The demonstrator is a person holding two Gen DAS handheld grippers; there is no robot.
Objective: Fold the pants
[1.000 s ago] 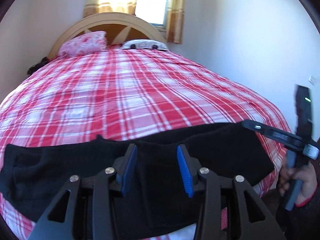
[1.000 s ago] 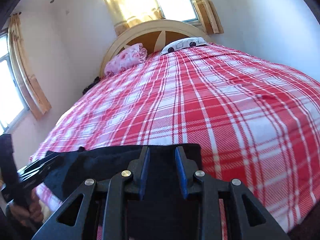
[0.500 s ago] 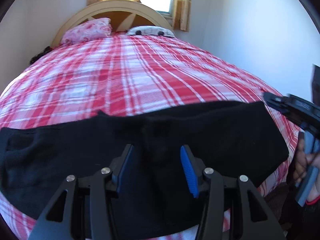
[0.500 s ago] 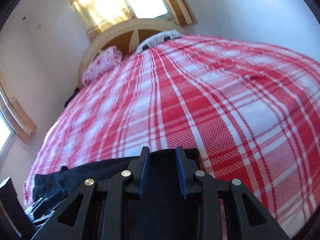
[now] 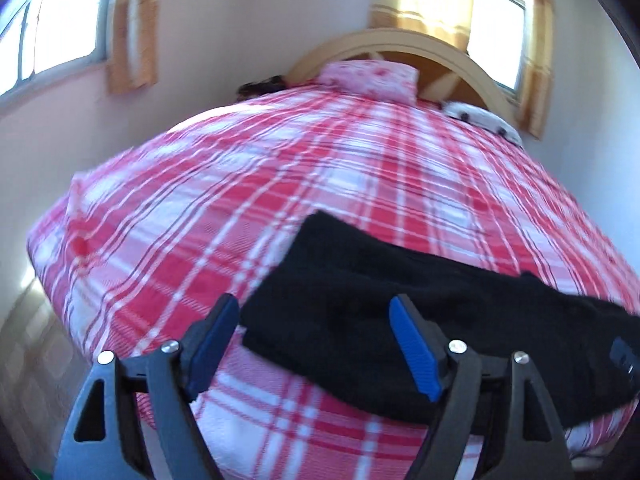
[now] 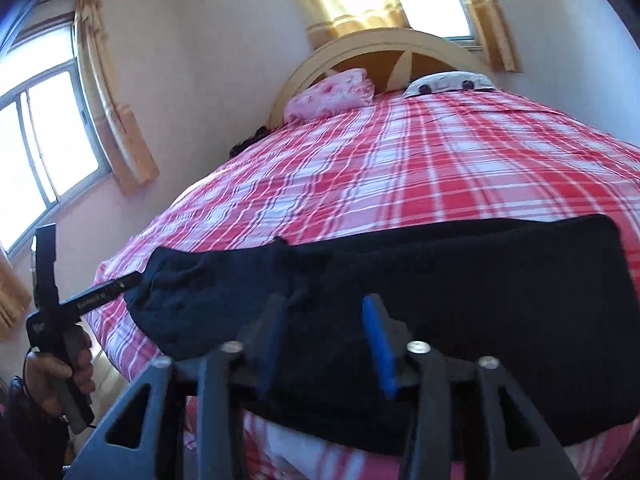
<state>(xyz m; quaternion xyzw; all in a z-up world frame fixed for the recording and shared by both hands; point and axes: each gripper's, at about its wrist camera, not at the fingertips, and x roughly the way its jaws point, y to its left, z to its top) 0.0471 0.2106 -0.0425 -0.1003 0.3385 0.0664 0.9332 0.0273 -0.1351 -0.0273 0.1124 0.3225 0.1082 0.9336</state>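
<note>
The black pants lie folded lengthwise in a long band across the near end of a red and white plaid bed. My left gripper is open wide at the band's left end, one blue pad over the plaid, the other over the cloth. In the right wrist view the pants span the frame. My right gripper is open over the middle of the band. The left gripper shows there at the band's left tip, held by a hand.
A pink pillow and a white spotted pillow lie against the curved wooden headboard. Windows with yellow curtains are on the left and back walls. The bed's left edge drops to a tiled floor.
My left gripper has swung left from the middle of the pants to their left end and opened wider. My right gripper has moved left from the right end to the middle and opened.
</note>
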